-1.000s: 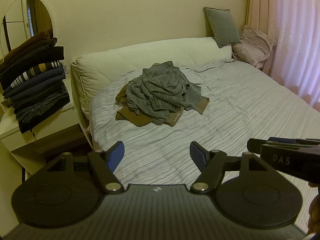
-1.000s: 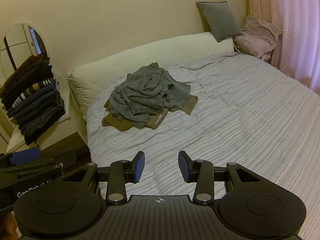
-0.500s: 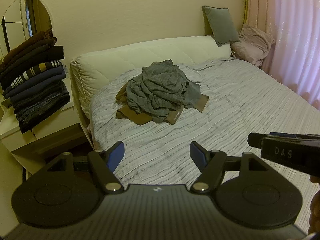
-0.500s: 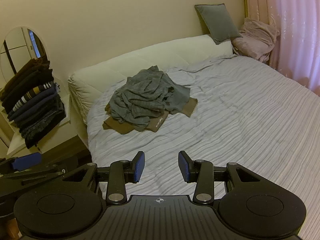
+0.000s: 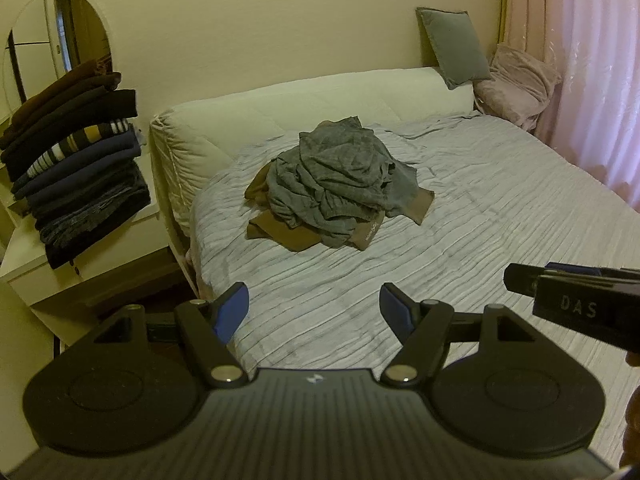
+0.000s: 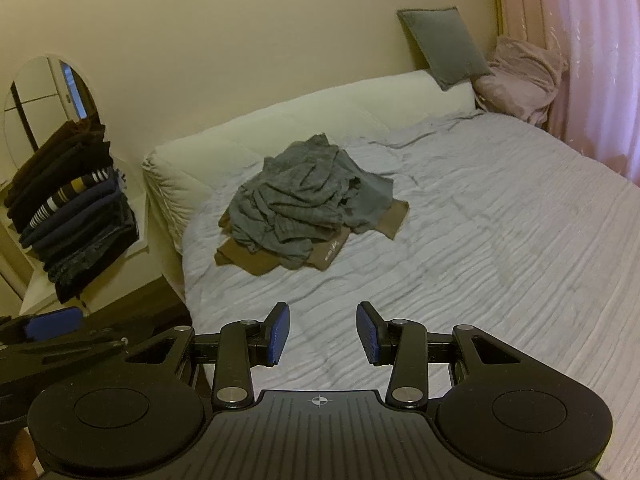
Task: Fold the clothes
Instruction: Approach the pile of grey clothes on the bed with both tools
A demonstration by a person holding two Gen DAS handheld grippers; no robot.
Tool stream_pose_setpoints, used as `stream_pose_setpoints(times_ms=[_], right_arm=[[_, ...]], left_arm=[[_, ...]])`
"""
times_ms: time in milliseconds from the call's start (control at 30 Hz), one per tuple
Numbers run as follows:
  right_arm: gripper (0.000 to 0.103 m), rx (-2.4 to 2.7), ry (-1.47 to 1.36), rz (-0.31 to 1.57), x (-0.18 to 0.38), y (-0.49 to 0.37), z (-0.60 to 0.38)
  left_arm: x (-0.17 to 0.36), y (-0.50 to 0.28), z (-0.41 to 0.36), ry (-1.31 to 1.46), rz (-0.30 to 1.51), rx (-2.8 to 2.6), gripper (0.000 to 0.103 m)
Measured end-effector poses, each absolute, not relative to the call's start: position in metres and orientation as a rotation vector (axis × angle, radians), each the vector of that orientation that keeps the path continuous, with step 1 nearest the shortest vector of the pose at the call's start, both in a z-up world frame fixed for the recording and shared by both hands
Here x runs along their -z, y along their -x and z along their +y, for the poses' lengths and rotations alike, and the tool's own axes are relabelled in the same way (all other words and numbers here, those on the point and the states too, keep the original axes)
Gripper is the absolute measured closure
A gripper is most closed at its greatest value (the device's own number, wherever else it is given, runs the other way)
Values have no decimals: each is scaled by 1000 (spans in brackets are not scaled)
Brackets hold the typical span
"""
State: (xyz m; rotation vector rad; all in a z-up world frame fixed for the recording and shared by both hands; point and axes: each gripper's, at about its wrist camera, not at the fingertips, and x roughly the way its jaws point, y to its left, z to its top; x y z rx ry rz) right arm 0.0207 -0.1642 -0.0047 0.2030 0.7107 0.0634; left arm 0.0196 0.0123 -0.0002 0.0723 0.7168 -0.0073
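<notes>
- Your left tongs [image 5: 313, 310] hang over the near edge of the bed [image 5: 500, 240], jaws spread wide, nothing between the blue pads.
- Your right tongs [image 6: 323, 332] sit just beside them, also above the near edge of the bed, jaws parted about halfway and holding nothing.
- The crumpled grey garment [image 5: 340, 184] lies heaped toward the head of the bed, well apart from both tongs.
- It rests on top of a brown garment [image 5: 292, 236], which shows flat at the heap's near and side edges.
- A stack of folded dark clothes [image 5: 80, 172] stands on the white bench [image 5: 36, 268] left of the bed, in front of a round mirror [image 5: 52, 36].
- A grey cushion [image 5: 452, 46] leans on the wall above the cream headboard [image 5: 280, 108]; a pink bundle [image 5: 516, 84] lies next to it by the pink curtain [image 5: 592, 72].
</notes>
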Motion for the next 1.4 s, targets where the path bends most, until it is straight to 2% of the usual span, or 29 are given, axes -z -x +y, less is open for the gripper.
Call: stream_pose_setpoints(times_ms=[533,1400], right_arm=[[62,9,-283,721,19,-76,-179],[62,89,-361,825,59,-234,-175]], left_arm=[[14,-99,14,-113,762,107,34],[47,-271,47,-141,873,180,34]])
